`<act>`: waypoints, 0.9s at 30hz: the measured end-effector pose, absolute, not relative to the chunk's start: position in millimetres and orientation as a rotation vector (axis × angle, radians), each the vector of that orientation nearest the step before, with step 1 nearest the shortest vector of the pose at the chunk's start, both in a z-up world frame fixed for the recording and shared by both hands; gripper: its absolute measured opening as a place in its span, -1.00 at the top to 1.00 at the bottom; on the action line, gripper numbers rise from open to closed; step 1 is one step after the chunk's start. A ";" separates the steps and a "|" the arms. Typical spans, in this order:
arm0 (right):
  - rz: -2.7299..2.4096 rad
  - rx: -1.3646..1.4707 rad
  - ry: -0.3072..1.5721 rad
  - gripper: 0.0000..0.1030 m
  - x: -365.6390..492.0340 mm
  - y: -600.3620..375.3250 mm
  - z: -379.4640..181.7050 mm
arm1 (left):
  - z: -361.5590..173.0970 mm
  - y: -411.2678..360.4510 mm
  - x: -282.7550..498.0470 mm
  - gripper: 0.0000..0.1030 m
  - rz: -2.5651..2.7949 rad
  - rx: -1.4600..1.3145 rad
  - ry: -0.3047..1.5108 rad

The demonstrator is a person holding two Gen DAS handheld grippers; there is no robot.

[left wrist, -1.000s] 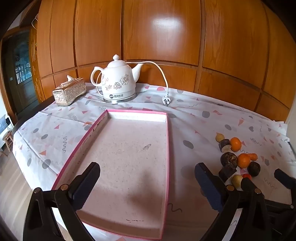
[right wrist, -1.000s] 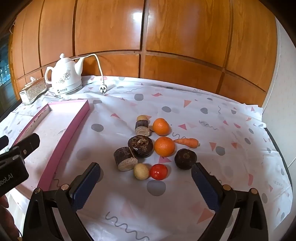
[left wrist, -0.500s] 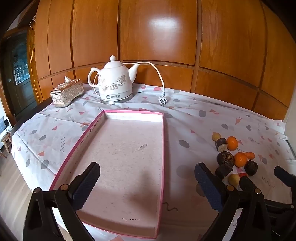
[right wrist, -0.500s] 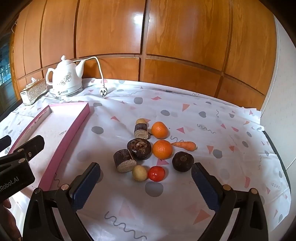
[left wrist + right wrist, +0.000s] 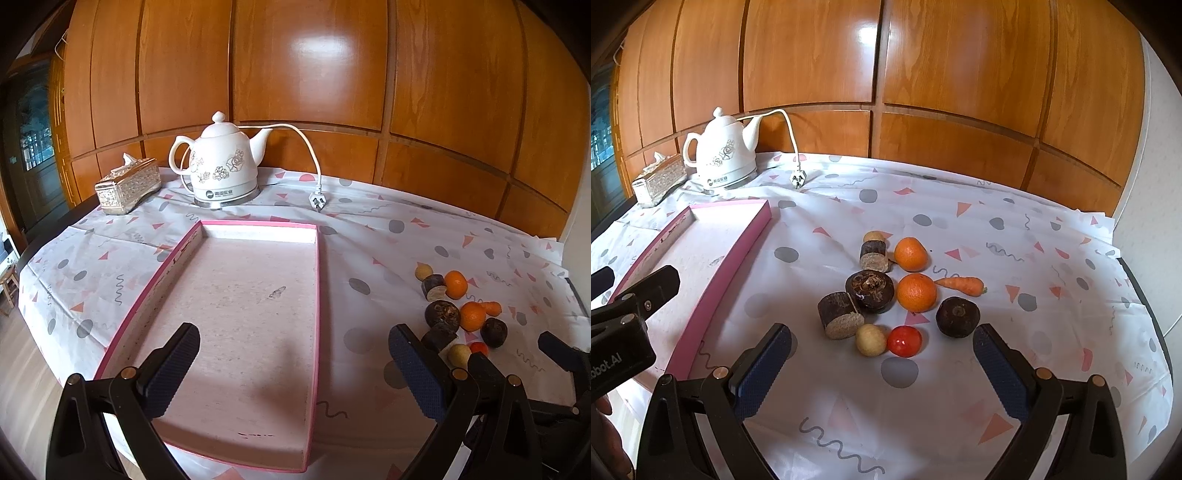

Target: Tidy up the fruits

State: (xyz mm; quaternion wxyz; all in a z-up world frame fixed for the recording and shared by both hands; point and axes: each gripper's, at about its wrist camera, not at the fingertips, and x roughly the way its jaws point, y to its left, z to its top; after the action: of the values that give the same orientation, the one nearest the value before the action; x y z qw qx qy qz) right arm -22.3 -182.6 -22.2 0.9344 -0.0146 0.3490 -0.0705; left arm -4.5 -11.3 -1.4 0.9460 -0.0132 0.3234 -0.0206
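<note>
Writing first: the left gripper's body, poking into the right wrist view at the left edge, carries white letters reading "obot.AI", cut off by the frame. The white kettle (image 5: 221,166) has a dark round logo and small characters on its base, too small to read.

Left gripper (image 5: 295,373) is spread wide over the pink-edged tray (image 5: 317,295), nothing between its blue pads. Right gripper (image 5: 882,369) is just as wide open, holding nothing, hanging over the patterned tablecloth (image 5: 997,229) just short of the fruit pile.

The right wrist view lays the pile out clearly: two oranges (image 5: 911,254) one behind the other, a small carrot (image 5: 962,285) beside the nearer one, a red tomato (image 5: 904,341) touching a pale round fruit (image 5: 870,339), a dark round fruit (image 5: 958,316), and dark brown cut chunks (image 5: 839,315) clustered at the left. All sit on the cloth, right of the tray, none inside it.

The left wrist view shows the tray's whole pale floor and the tissue box (image 5: 128,185) in full, plus the kettle's plug (image 5: 317,202) lying on the cloth; there the pile is squeezed to the right edge, partly hidden by the gripper.
</note>
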 end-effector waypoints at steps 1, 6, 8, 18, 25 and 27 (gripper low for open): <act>-0.145 -0.030 0.714 -0.95 -22.2 -182.9 -22.3 | -1.0 -11.9 -4.8 -0.99 -0.045 -0.025 0.657; -0.144 -0.030 0.716 -0.95 -23.2 -185.1 -23.0 | 0.2 -15.8 -6.1 -0.99 -0.064 -0.017 0.657; -0.142 -0.029 0.715 -0.95 -23.2 -185.3 -22.9 | 0.3 -16.3 -6.6 -0.99 -0.070 -0.019 0.660; -0.138 -0.016 0.717 -0.95 -24.8 -191.2 -23.7 | -0.4 -24.6 -8.0 -0.99 -0.109 -0.005 0.666; -0.163 0.014 0.740 -0.95 -25.5 -208.8 -28.4 | -4.9 -38.7 -4.6 -0.99 -0.169 0.016 0.711; -0.172 0.019 0.740 -0.95 -26.4 -214.4 -28.7 | -5.9 -44.5 -5.3 -0.99 -0.177 0.037 0.705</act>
State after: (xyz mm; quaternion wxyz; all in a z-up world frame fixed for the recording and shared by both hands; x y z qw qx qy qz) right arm -26.4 -214.4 -28.7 0.9287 0.0095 0.3611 -0.0842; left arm -5.3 -44.5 -5.9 0.9345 0.0183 0.3448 -0.0864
